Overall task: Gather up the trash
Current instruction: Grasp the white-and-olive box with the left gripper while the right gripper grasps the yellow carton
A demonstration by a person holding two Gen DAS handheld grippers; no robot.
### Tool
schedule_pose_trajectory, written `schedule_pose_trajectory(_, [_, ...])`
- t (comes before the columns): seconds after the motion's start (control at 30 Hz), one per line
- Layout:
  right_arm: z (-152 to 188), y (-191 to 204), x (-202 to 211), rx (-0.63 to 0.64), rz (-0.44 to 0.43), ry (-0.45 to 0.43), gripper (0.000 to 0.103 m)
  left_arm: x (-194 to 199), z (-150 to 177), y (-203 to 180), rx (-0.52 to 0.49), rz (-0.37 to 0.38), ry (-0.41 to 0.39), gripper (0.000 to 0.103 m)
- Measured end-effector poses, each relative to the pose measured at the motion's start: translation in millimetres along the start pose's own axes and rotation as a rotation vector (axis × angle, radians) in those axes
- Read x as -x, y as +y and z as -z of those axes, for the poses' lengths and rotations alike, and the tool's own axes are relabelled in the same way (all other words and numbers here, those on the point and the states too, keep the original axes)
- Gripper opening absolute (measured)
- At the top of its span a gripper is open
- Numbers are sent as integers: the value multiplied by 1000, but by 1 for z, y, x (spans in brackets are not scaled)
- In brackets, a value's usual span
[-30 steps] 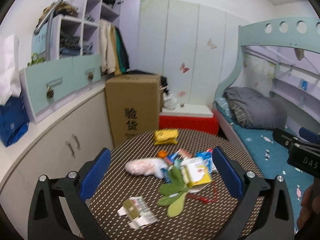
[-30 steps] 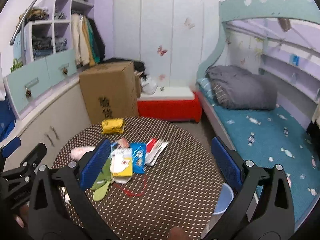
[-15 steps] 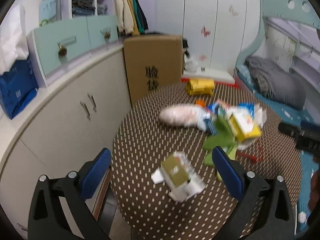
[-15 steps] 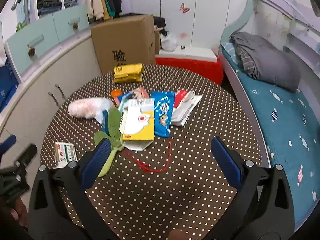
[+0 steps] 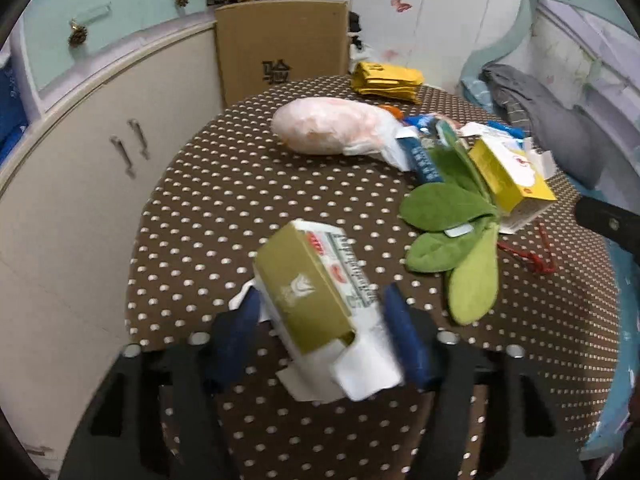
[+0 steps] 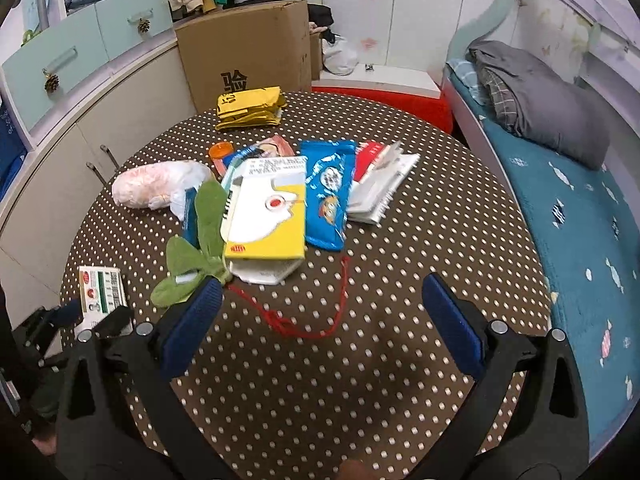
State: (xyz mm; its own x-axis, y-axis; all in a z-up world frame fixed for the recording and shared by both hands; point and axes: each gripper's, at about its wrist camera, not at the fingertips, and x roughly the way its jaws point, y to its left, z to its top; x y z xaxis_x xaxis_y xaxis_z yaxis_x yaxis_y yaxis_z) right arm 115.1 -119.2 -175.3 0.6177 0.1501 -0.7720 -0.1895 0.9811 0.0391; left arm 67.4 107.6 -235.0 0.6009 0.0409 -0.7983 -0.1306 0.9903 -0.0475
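A small olive and white carton (image 5: 316, 300) lies near the front left edge of the round dotted table (image 5: 224, 208). My left gripper (image 5: 320, 326) straddles it, jaws closing, with the blue pads (image 5: 240, 332) against both its sides. The right wrist view shows the same carton (image 6: 100, 288) with the left gripper's tip beside it. My right gripper (image 6: 322, 292) hangs open over the table's near side, above a red string (image 6: 304, 320), with nothing between its fingers. Further in lie a yellow and white box (image 6: 264, 216), a blue wrapper (image 6: 326, 196), a green leaf-shaped cloth (image 6: 192, 264) and a pink-filled plastic bag (image 6: 156, 184).
A folded yellow packet (image 6: 248, 108) lies at the table's far edge, a white booklet (image 6: 380, 188) right of the wrapper. A cardboard box (image 6: 244, 52) and curved cabinets (image 5: 80, 160) stand behind and left. A bed (image 6: 580, 208) runs along the right.
Both grippers have come down toward the table. The left one has moved onto the olive and white carton and narrowed its jaws around it. The right one stays open.
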Motion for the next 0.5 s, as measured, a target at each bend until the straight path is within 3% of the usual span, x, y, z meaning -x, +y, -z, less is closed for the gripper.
schedule_pose_trajectory(0.3, [-28,20,-41,10,-102,9,96,4,-2,2,-24,77,-16,47])
schedule_pose_trajectory(0.4, [-33,25,-58,18,-134,49,78,3,-3,5,-15,76,-17,47])
schedule_pose_trajectory(0.47, [-34,26,-68,18,-143,80,52,4,-3,6,-10,78,-18,46])
schedule_pose_trajectory(0.5, [-33,24,-71,10,-160,88,51,5,-3,7,-8,81,-20,46])
